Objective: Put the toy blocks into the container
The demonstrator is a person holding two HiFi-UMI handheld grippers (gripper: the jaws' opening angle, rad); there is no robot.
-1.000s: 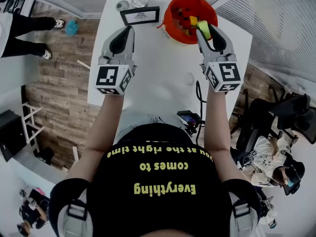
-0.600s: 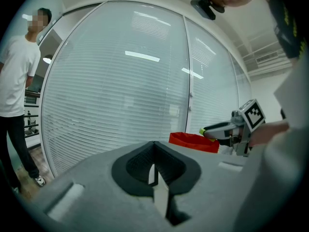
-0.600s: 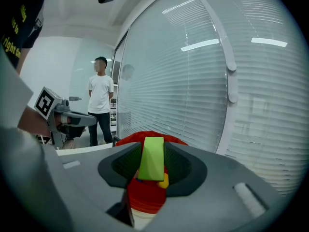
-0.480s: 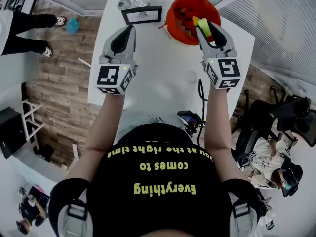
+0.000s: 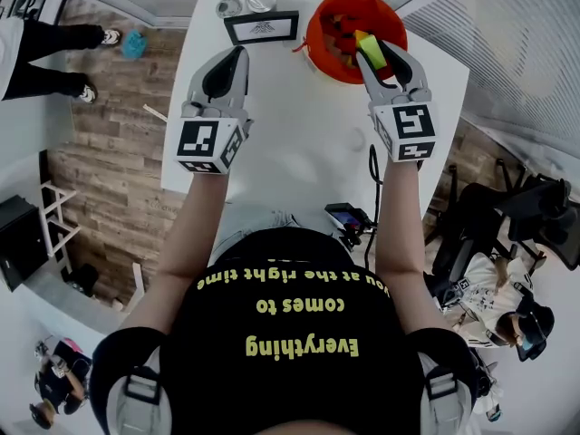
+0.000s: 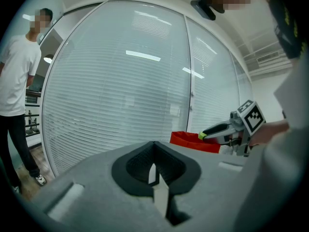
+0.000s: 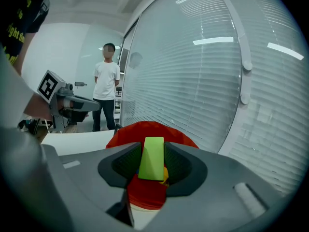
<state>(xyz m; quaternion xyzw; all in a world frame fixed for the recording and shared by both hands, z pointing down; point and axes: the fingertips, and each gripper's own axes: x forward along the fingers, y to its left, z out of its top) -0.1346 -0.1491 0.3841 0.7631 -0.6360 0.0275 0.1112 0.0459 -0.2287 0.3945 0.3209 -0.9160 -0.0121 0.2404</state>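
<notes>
Low in the head view's middle, bare white table (image 5: 299,143) lies open between the two hands. Left of centre, the left gripper (image 5: 234,60) hangs over the table, its fingers pressed together and empty. The right gripper (image 5: 379,51) pinches a green block (image 5: 366,43) between its fingers, above the right half of the red container (image 5: 311,34). The container sits by the table's far right corner, just right of a framed picture (image 5: 260,28)
</notes>
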